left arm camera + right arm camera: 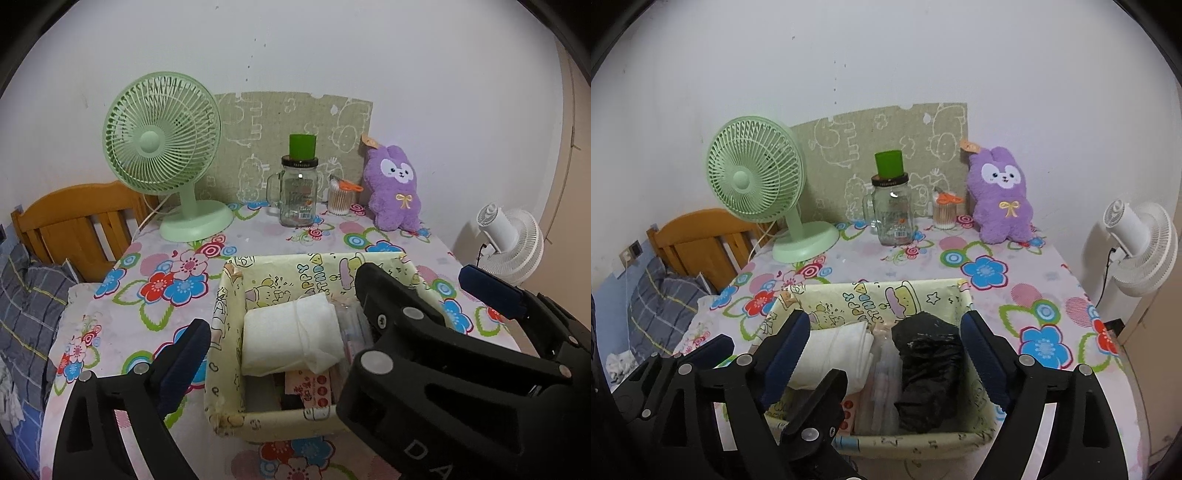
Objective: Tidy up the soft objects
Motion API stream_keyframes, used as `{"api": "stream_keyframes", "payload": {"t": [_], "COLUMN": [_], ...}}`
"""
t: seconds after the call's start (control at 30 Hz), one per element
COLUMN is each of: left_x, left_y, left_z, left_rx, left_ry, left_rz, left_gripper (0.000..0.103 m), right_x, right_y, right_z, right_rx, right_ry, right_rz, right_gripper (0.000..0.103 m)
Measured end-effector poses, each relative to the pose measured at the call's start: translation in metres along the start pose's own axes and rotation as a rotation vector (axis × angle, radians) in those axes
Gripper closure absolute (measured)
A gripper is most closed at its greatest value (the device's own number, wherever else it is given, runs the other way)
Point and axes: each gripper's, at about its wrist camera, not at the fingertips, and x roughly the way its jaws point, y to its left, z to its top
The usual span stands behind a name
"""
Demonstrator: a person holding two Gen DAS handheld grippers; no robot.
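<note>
A box (975, 373) stands at the near edge of the table (1052, 306). In it a folded cloth (846, 343) lies left, a bag (931, 373) right (packets between them). Behind, along the wall, stand a fan (757, 184) at left, a jar (892, 214) in the middle and a plush toy (1001, 195) at right.

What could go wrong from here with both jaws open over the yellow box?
1. The left gripper and right gripper overlap closely above the yellow box; they might collide.
2. The black bundle lies loose between the right jaws and could snag on lifting.
3. Reaching for the purple plush at the back risks knocking the glass jar and the green cup on it.
</note>
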Motion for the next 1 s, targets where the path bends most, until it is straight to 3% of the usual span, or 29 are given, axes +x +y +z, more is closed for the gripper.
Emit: {"api": "stream_keyframes", "payload": {"t": [0.67, 0.83, 1.0], "left_x": [-0.061, -0.080, -0.096], "left_y": [-0.010, -0.007, -0.003], "left_z": [-0.016, -0.021, -0.028], "left_rx": [0.013, 0.017, 0.007], "left_ry": [-0.075, -0.116, -0.133], "left_rz": [-0.020, 0.033, 0.038], "left_gripper": [0.000, 0.000, 0.000], "right_x": [-0.073, -0.095, -0.115], "right_y": [-0.006, -0.013, -0.020], "right_z": [-0.013, -0.017, -0.023], "right_rx": [0.021, 0.006, 0.015], "right_ry": [-0.081, -0.090, -0.106], "right_rz": [-0.086, -0.138, -0.159], "right_gripper": [0.010, 0.010, 0.009]}}
